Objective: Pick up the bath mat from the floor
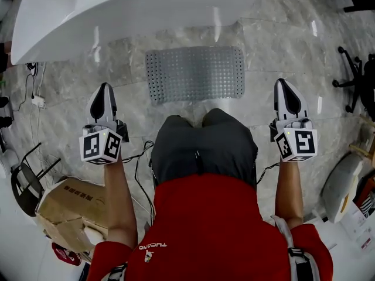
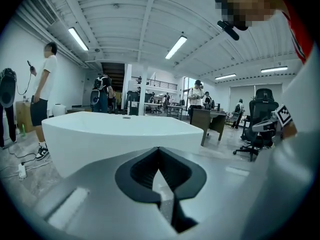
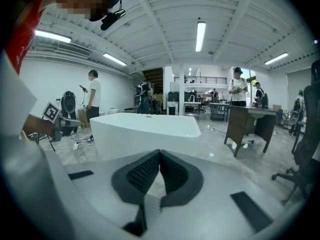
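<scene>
The left gripper [image 1: 104, 89], jaws pressed together on nothing, points forward at waist height. Ahead and below, between the two grippers, the bath mat [image 1: 195, 73] lies flat on the floor [image 1: 281, 40] just before the bathtub [image 1: 117, 10], its long axis running left to right. The right gripper [image 1: 282, 83], likewise closed and empty, seems no nearer.

The person wears a red shirt [image 1: 205, 227] and grey shorts [image 1: 202, 151].
</scene>
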Available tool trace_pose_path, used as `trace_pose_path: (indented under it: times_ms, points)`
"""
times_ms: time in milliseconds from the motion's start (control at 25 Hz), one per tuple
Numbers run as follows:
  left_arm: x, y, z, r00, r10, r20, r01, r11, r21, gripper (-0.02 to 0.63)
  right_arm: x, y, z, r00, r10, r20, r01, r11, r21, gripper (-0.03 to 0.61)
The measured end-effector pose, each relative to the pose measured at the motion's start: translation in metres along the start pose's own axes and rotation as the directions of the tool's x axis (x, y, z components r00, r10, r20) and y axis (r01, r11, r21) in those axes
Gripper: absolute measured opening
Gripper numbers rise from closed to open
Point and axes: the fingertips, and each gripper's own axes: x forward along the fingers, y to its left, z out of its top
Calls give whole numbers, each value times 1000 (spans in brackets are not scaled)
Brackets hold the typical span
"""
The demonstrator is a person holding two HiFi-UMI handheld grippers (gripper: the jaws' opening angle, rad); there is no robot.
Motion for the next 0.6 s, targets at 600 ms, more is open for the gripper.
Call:
trace_pose_path:
  times_ms: [600]
  points:
    - [61, 23, -121, 996, 4, -94, -5, 1000, -12, 5, 72, -6, -103, 998, -4, -64, 5, 1000, 9, 2]
